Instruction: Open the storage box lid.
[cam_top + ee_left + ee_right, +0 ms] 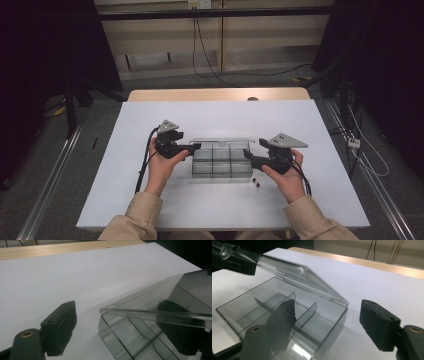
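A clear smoky plastic compartment box point(221, 161) sits at the middle of the white table point(150, 210), its hinged lid point(307, 280) raised partway over the dividers. The left gripper point(192, 146) stands at the box's left end with the lid's edge between its jaws; whether the pads press on it I cannot tell. The right gripper point(248, 156) has its jaws spread and holds nothing, one jaw over the right compartments, the other outside the right wall. I judge the box light, stiff and slick, its thin walls and hinge apt to crack or skid under a hard pinch, so the better hold is a side wall near a corner, or the lid's free edge. Two small dark pieces point(256, 182) lie near the right hand; too small to identify. Glare blurs the compartment floors
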{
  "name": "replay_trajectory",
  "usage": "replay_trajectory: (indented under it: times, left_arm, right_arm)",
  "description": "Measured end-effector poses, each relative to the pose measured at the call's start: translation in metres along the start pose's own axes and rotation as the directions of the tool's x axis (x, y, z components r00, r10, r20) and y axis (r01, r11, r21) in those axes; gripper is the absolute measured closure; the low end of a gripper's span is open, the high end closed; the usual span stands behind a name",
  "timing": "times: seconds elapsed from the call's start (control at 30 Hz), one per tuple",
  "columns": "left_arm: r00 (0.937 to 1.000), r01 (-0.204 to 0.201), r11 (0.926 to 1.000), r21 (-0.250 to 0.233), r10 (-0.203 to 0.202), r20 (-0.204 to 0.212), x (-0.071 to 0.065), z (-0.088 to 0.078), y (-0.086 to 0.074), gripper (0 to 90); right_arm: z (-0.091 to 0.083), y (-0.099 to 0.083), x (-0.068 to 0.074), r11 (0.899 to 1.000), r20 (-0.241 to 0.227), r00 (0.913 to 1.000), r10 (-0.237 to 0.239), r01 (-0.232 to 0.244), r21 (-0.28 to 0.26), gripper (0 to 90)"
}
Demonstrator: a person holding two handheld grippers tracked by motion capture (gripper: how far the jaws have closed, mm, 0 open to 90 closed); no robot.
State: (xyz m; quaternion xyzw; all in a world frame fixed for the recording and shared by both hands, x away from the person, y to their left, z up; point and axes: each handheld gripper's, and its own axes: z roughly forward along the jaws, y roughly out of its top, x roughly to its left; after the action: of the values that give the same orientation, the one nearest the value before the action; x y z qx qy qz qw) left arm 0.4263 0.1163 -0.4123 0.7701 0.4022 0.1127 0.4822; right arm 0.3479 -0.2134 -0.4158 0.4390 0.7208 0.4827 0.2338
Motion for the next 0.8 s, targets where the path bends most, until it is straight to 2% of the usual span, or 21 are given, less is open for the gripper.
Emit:
replay_trajectory:
  times: [0.27, 0.6, 0.8]
  left_arm:
    - [0.9998, -0.018, 0.9998, -0.013, 0.018, 0.01, 0.0, 0.002, 0.006, 23.9]
    - [0.9976, -0.066, 0.9974, -0.028, 0.067, 0.019, -0.004, 0.003, 0.016, 38.7]
    - [0.9977, -0.06, 0.9975, -0.037, 0.061, 0.031, -0.004, 0.007, 0.019, 49.7]
  right_arm:
    - [0.016, 0.009, -0.005, 1.0, 0.015, 0.9997, -0.021, 0.021, -0.01, 36.8]
    - [0.023, 0.023, -0.006, 0.998, 0.019, 0.9991, -0.037, 0.038, -0.053, 46.7]
    - [0.029, 0.026, -0.007, 0.997, 0.022, 0.9991, -0.035, 0.036, -0.061, 53.4]
